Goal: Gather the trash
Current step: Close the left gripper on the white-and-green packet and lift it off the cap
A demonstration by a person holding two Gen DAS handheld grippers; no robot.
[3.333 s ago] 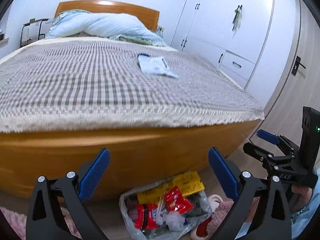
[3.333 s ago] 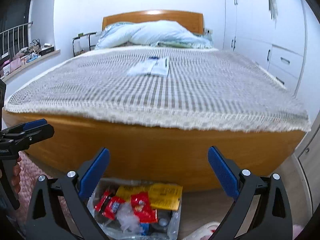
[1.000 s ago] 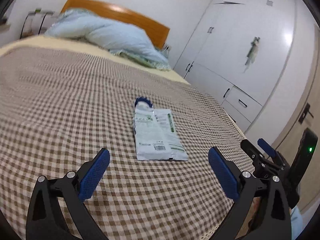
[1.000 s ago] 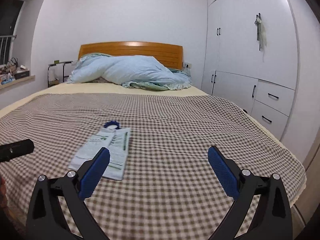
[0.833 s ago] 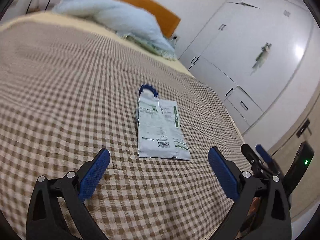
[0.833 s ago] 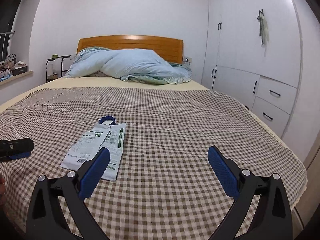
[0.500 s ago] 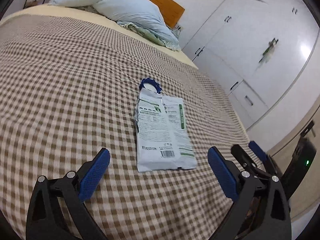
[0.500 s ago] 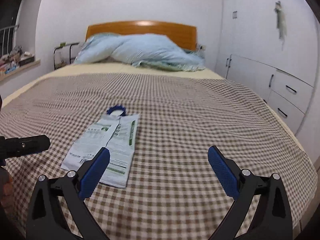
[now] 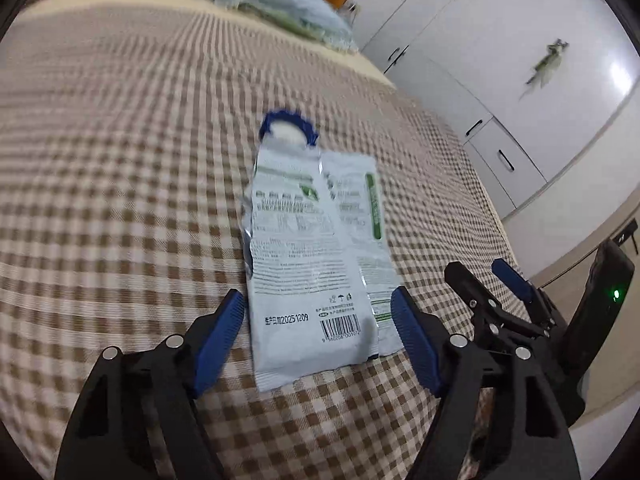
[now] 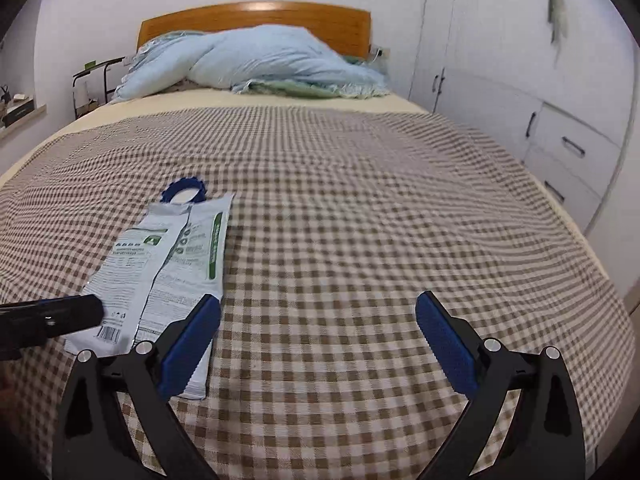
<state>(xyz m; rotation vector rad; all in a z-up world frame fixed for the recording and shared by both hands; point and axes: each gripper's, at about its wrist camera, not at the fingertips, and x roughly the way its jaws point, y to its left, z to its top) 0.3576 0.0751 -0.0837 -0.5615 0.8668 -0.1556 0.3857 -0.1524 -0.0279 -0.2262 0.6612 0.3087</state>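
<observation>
On the white pouch [image 9: 304,264] lying on the bed, "20251209" is printed near its lower edge, beside a barcode whose digits are too blurred to be read with certainty. The remaining print is illegible.

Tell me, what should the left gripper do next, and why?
Probably ease down a little and close on the white packet. The left gripper, its jaws just closing, already frames the packet's near end, not yet pinching. It lies flat on the checked bedspread.

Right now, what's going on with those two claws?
Left gripper jaws closing around white wrapper, not yet pinching. Right gripper open, empty. Wrapper flat on checked bedspread. Nothing blocking.
</observation>
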